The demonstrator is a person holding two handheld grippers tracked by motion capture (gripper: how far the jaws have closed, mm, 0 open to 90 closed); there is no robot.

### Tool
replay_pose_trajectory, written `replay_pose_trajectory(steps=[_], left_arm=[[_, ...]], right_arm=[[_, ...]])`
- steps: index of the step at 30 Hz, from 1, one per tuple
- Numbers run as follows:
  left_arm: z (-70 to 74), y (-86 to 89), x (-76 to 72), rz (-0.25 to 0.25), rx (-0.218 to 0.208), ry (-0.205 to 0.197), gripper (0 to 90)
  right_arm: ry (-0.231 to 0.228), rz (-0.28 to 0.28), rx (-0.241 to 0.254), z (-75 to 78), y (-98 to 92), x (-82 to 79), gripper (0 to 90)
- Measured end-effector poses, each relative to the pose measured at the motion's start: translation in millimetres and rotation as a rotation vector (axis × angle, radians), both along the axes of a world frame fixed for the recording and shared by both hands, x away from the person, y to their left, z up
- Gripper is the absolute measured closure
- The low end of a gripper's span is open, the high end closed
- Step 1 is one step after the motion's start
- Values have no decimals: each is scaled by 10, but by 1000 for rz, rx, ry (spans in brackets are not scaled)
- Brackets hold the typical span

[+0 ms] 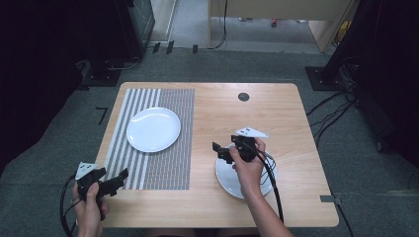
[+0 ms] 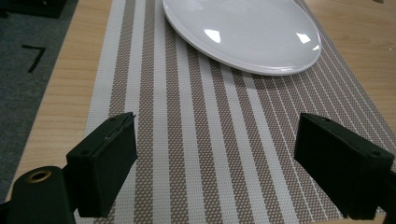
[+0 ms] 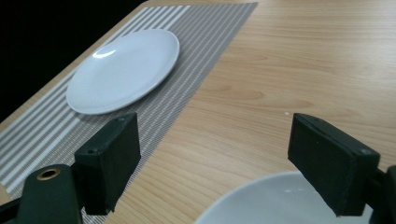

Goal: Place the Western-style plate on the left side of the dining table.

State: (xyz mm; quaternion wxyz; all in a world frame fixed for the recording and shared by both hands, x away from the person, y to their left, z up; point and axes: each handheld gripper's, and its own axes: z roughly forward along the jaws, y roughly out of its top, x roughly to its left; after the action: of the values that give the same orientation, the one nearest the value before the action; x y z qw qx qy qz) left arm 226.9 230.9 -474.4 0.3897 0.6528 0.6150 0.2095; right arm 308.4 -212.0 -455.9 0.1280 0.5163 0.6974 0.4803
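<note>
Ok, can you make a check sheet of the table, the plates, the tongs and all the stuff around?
Surface: wooden table, striped mat on its left part.
Job's things: far plate on the mat; near plate on bare wood, under the right hand.
Clutter: nothing seen.
Tongs: left tongs open over the mat's near edge; right tongs open above the near plate, nothing between them.
Cables: black cables trail from both tongs.
Surroundings: grey floor, floor cables, dark equipment at the sides.

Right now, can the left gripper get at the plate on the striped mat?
Probably yes. The left gripper has its jaws open with nothing between them, and bare placemat is all that lies between it and the plate.
</note>
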Motion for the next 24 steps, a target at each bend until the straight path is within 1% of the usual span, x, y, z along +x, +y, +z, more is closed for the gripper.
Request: replay_pose_trajectory(steps=[1,5,12,17,19,24], left_arm=[[-10,5,-28,-2,11,-3,129],[-55,24,-95,-11,27,-4,129],[-156,78,-170,-12,41,7,129],[-213,143,-208,1,57,13,129],[-239,177,-221,8,69,14,129],[-312,255,-239,22,79,28,129]], right_arm=[[0,-3,-3,-7,-24,-10,167],[0,-25,1,-45,-164,-81,166],[-5,-57,7,-87,-385,-190,165],[-6,-77,5,-104,-550,-271,165],[-5,-88,6,-110,-616,-305,165],[-5,-124,6,-133,-839,-411,165]])
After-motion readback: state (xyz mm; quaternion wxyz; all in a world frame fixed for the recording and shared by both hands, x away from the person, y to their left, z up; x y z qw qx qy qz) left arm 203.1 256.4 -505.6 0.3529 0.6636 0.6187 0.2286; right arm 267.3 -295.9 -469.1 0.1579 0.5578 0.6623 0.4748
